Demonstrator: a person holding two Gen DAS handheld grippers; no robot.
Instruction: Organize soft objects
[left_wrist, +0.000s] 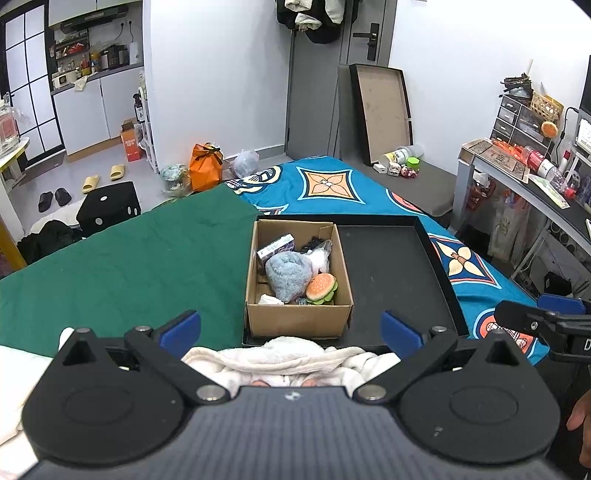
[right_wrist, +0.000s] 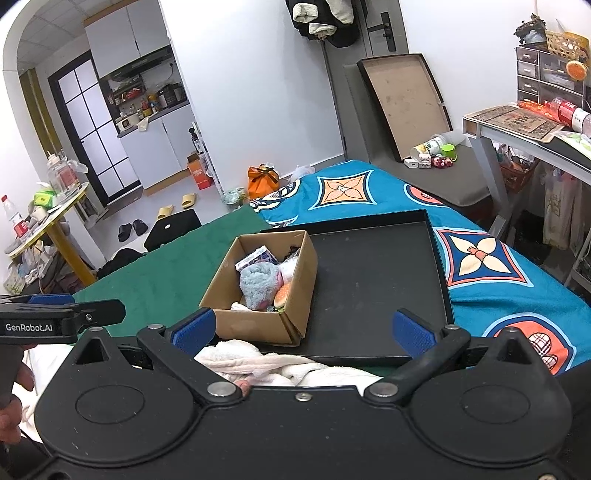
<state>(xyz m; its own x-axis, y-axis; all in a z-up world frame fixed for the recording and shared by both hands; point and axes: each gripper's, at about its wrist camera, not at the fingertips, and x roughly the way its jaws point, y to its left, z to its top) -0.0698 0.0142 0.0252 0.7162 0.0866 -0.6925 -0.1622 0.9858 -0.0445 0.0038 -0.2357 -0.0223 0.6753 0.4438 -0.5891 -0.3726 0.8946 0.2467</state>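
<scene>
left gripper (left_wrist: 291, 328) and right gripper (right_wrist: 302, 330) both held wide, nothing gripped. white plush garment (left_wrist: 295, 356) lies bunched just below jaws, near cardboard box (left_wrist: 297, 317) edge. judged light, limp, compressible; thick fold at middle best pinched, loose edges likely slipped.

You are holding the left gripper (left_wrist: 291, 328) spread wide above a white fleece (left_wrist: 284, 356), facing a cardboard box (left_wrist: 299, 317) sitting in a black tray (left_wrist: 391, 266).
</scene>
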